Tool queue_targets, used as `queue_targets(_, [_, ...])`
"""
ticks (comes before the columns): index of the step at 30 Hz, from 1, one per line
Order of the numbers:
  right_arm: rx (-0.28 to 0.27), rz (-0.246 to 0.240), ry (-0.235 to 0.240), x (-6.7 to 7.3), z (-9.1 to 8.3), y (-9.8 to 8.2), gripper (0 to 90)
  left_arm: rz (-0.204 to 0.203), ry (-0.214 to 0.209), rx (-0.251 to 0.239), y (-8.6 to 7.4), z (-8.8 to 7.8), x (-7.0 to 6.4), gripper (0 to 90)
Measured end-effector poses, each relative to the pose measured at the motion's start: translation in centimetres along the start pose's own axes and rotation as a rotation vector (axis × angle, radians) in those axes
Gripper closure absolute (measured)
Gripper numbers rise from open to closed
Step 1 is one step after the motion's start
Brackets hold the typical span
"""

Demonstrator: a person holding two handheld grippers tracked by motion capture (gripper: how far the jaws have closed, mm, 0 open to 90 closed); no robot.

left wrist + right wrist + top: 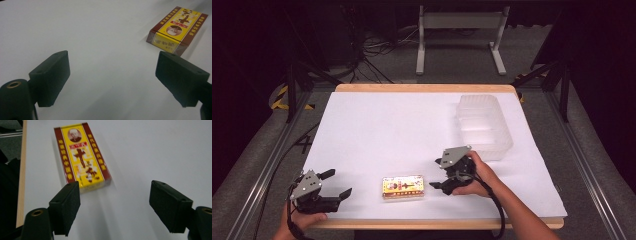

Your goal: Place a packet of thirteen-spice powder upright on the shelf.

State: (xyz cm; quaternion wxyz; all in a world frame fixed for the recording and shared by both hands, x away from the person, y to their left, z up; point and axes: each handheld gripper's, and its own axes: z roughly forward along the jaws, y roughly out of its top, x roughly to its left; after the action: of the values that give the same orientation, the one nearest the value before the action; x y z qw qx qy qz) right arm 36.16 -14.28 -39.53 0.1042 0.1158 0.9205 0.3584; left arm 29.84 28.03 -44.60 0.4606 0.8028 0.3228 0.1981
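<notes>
The right gripper (pixel 439 173) sat just beside the right end of the little yellow box (pixel 403 186). Its jaws were spread wide and held nothing. It pointed at the box, so it looked ready to go and take it, though that is only a guess. In the right gripper view the box (pixel 82 156) lay just past the left jaw, a bit off to one side, not between the jaws.

The left gripper (pixel 337 183) rested near the front left corner of the table (pixel 377 125). Its jaws were spread wide too, with nothing in them. It was apart from the box, maybe just waiting.

The box lay flat near the front edge of the table, between the two grippers. Its long side ran left to right, along the front edge. Its printed yellow face looked up.

A clear plastic tray (pixel 499 147) stood at the far right of the table, empty as far as I could see. Maybe the box belonged in there.
</notes>
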Motion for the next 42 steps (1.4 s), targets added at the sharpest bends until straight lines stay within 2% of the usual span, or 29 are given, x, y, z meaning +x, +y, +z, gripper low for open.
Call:
queue_targets(6, [0.052,-0.063,0.090,0.8,3.8,3.4,24.3,0.004,-0.006,0.001,0.1,0.1,-0.1,13.1])
queue_targets(12, [0.083,-0.116,0.154,2.4,6.7,5.5,22.8,0.004,-0.016,-0.003,0.2,0.2,-0.3,13.1])
queue_targets(19, [0.139,-0.143,0.179,3.1,8.9,6.9,19.8,0.010,-0.019,0.001,0.2,0.3,-0.3,12.9])
queue_targets(23, [0.149,-0.138,0.194,3.2,9.8,7.3,19.2,0.011,-0.022,0.000,0.3,0.4,-0.2,12.8])
queue_targets(28, [0.208,-0.173,0.207,4.0,11.8,8.3,19.3,0.015,-0.025,-0.004,0.4,0.4,-0.2,12.8])
queue_targets(31, [0.245,-0.172,0.203,4.1,12.5,8.6,20.4,0.017,-0.030,-0.008,0.4,0.4,-0.1,12.7])
queue_targets(34, [0.268,-0.166,0.222,4.1,12.8,8.8,25.7,0.018,-0.032,-0.008,0.4,0.4,0.0,12.5])
queue_targets(35, [0.263,-0.168,0.219,4.0,12.7,8.9,30.3,0.016,-0.033,-0.010,0.4,0.4,0.1,12.5])
queue_targets(36, [0.253,-0.179,0.205,3.9,12.6,8.9,31.1,0.015,-0.034,-0.013,0.4,0.4,0.1,12.5])
queue_targets(39, [0.244,-0.168,0.196,3.7,11.9,8.8,31.7,0.013,-0.032,-0.012,0.4,0.4,0.2,12.4])
queue_targets(42, [0.208,-0.147,0.173,3.5,10.7,8.7,32.2,0.009,-0.033,-0.012,0.4,0.5,0.3,12.3])
